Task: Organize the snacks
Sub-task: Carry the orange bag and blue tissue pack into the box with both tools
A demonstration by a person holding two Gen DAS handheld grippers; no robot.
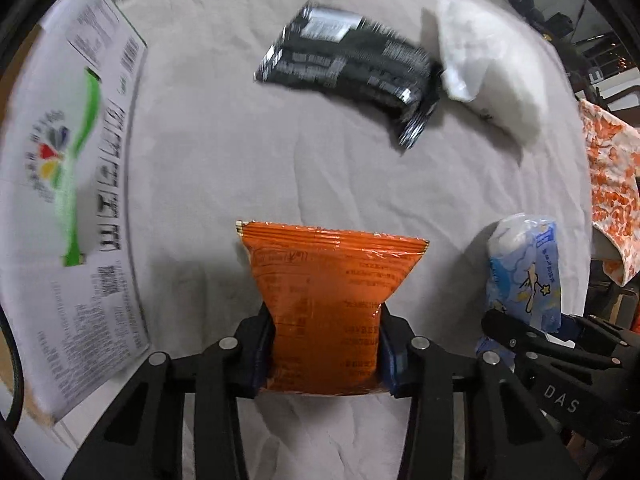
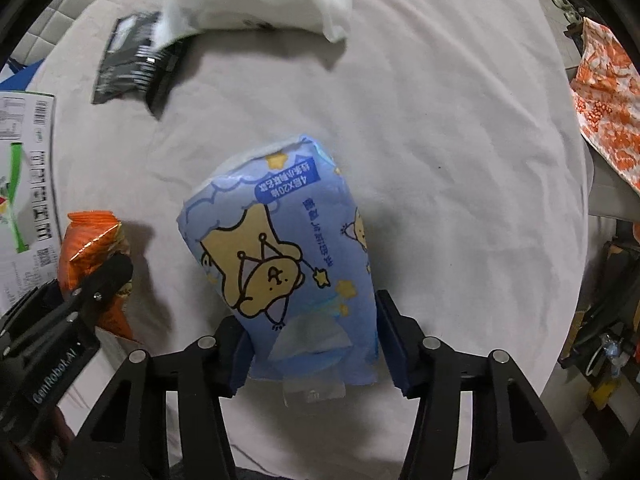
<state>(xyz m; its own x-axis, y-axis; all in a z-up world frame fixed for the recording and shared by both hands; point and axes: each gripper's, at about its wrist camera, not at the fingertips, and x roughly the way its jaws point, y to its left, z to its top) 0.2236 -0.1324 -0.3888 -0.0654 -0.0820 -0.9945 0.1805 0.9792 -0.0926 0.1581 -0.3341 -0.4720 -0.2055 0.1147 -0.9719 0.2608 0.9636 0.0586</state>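
My left gripper [image 1: 326, 344] is shut on an orange snack bag [image 1: 328, 292], held above the grey cloth-covered table [image 1: 224, 168]. My right gripper [image 2: 312, 344] is shut on a blue tissue pack with a cartoon bear [image 2: 288, 256]. The same blue tissue pack [image 1: 524, 268] shows at the right of the left wrist view, and the orange snack bag [image 2: 94, 256] at the left of the right wrist view. A black snack packet [image 1: 352, 68] lies farther back on the cloth, touching a white bag [image 1: 484, 64].
A white printed cardboard box [image 1: 68, 200] with a green stripe stands along the table's left side. An orange-and-white patterned cloth [image 2: 604, 96] hangs beyond the right edge. Bare grey cloth [image 2: 460, 160] lies between the held items and the packets at the back.
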